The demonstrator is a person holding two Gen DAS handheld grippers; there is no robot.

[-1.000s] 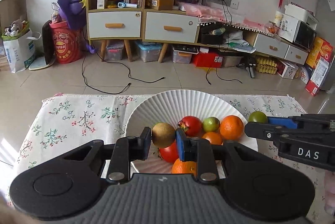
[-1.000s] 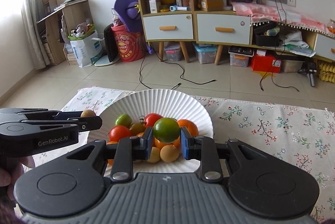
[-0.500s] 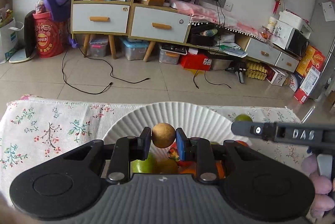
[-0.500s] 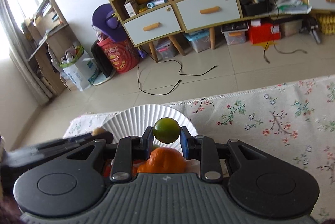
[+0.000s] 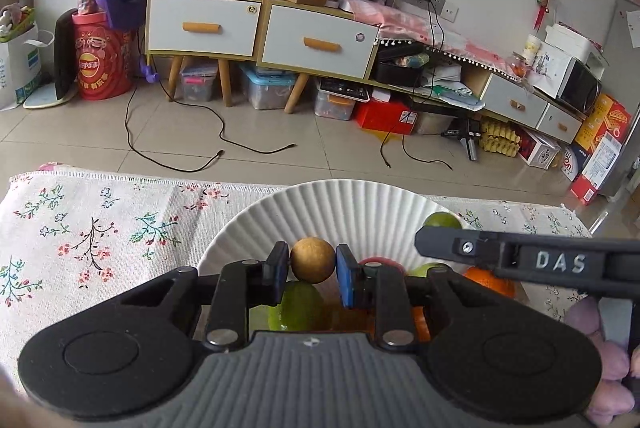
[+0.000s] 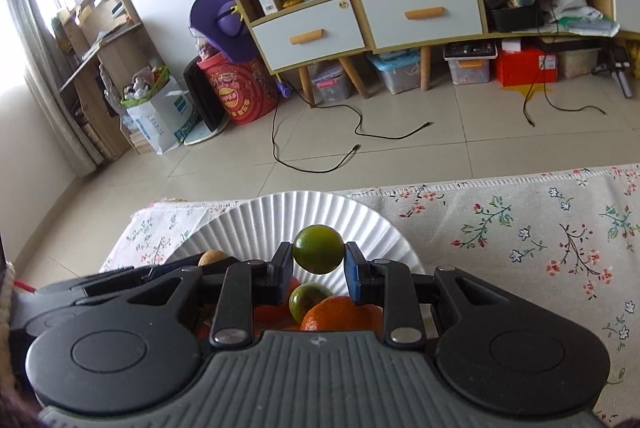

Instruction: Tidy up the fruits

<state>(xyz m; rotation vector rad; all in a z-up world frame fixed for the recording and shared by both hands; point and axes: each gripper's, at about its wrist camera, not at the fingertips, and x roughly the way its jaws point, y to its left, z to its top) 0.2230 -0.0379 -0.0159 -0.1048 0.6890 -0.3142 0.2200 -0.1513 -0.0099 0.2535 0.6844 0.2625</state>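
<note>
My left gripper (image 5: 312,268) is shut on a round brown fruit (image 5: 312,260), held over the white ribbed plate (image 5: 340,204). Below it lie a green fruit (image 5: 298,308), a red one (image 5: 374,262) and an orange (image 5: 490,278). My right gripper (image 6: 318,260) is shut on a dark green fruit (image 6: 318,249), also above the plate (image 6: 280,216). Under it sit an orange (image 6: 340,314) and a small green fruit (image 6: 304,300). In the left wrist view the right gripper's finger (image 5: 520,262) crosses from the right, with its green fruit (image 5: 442,219) peeking out behind it.
The plate rests on a table under a floral cloth (image 5: 92,228), whose far edge (image 6: 500,182) drops to a tiled floor. A cabinet (image 5: 260,28), boxes and loose cables lie beyond. A gloved hand (image 5: 608,360) holds the right gripper.
Both grippers came closer over the plate and dipped a little, each keeping its fruit. The fruit pile has slid under the gripper bodies, and the right wrist view has rolled.
</note>
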